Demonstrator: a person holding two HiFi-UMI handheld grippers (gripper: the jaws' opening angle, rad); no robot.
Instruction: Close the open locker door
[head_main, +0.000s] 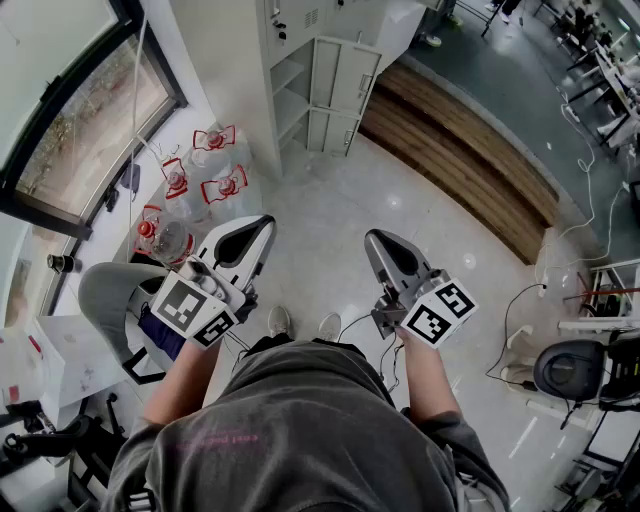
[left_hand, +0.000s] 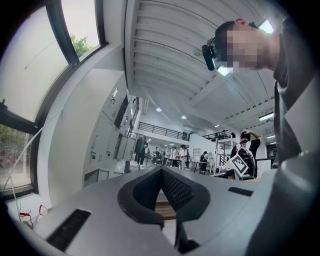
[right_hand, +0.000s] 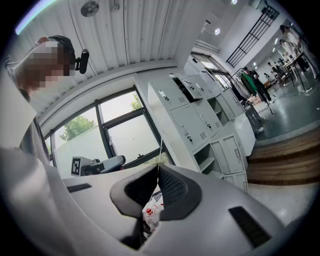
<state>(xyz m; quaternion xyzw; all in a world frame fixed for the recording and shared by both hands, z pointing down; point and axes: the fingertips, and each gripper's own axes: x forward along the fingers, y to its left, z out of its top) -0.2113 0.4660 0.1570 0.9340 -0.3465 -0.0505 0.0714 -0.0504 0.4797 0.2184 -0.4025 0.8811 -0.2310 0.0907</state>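
Head view looks steeply down on a pale glossy floor (head_main: 400, 190) w/ grey lockers (head_main: 300, 30) at the far end against a white wall. One open door (head_main: 340, 72) stands swung out from the lockers' lower part, showing a bay w/ shelves (head_main: 285, 90) beside it; a smaller door (head_main: 335, 130) below it also hangs out. Both grippers are well apart from the lockers, held low in front of the person, floor btwn them and the door. L gripper (head_main: 250, 232) has its tongs pressed together at the tips w/ nothing btwn them, as the left gripper view shows (left_hand: 161, 170). R gripper (head_main: 385, 245) is the same, tongs pressed together and empty (right_hand: 158, 170). To one side of the lockers, along the wall under a dark-framed window (head_main: 80, 120), clear jugs (head_main: 200, 180) w/ red caps sit grouped on the floor. On the lockers' other side a wooden step (head_main: 460, 170) runs off diagonally, w/ darker floor beyond. Right gripper view shows the lockers (right_hand: 200, 120) upright next to the window, the open door (right_hand: 227, 152) low down. Left gripper view shows a ribbed ceiling (left_hand: 165, 55) and a long hall past the lockers w/ people, too small to detail.
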